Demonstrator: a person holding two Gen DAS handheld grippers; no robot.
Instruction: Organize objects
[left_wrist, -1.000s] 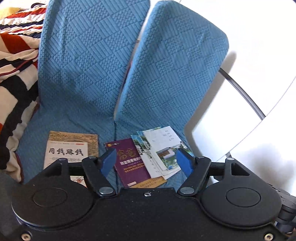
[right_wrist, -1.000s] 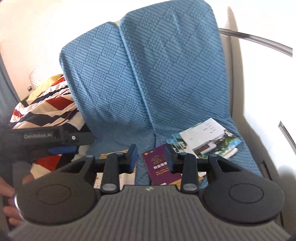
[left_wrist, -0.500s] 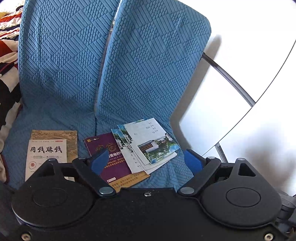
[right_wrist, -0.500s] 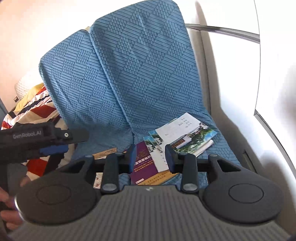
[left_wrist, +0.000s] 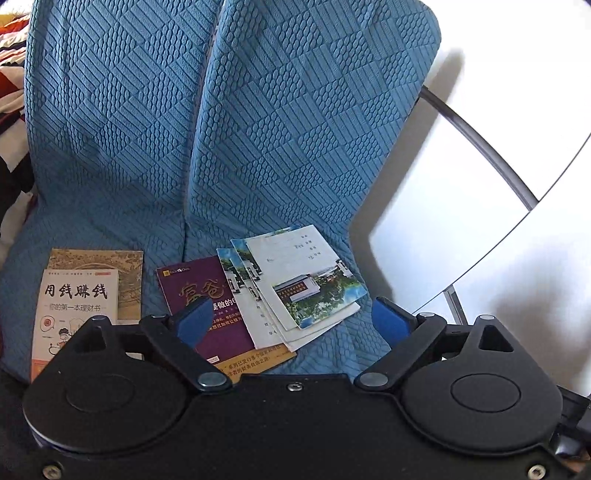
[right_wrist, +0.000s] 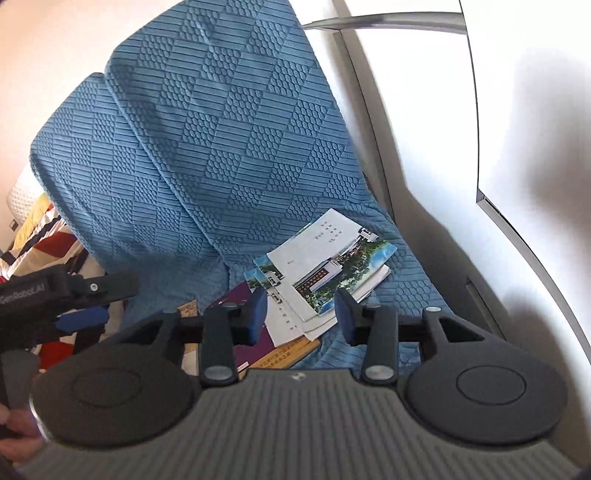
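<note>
A loose fan of booklets (left_wrist: 306, 284) with building photos on their covers lies on the seat of a blue quilted sofa (left_wrist: 280, 129), overlapping the right edge of a purple book (left_wrist: 201, 295); a white-and-orange book (left_wrist: 75, 306) sits well apart to the left on top of a tan one (left_wrist: 110, 258). The left gripper (left_wrist: 291, 319) hangs above the near edge of the booklets with its jaws released and spread wide, having just been opening, and nothing lies between them but air above the covers. The right gripper (right_wrist: 301, 314) hovers over the same pile from the other side, its jaws only partly parted and empty; they too have just been opening a little. The likely step is gathering the scattered booklets into one tidy stack. The main risk seems to be the thinness of the booklets: flat on soft upholstery, they offer no edge to pinch, so jaws coming straight down may press them into the cushion or skid the top one off the rest. A grip on only the uppermost cover could leave the lower booklets behind or fan them further. The two grippers converge on one small pile, so they may also knock each other, and a nudge could push the purple book askew.
</note>
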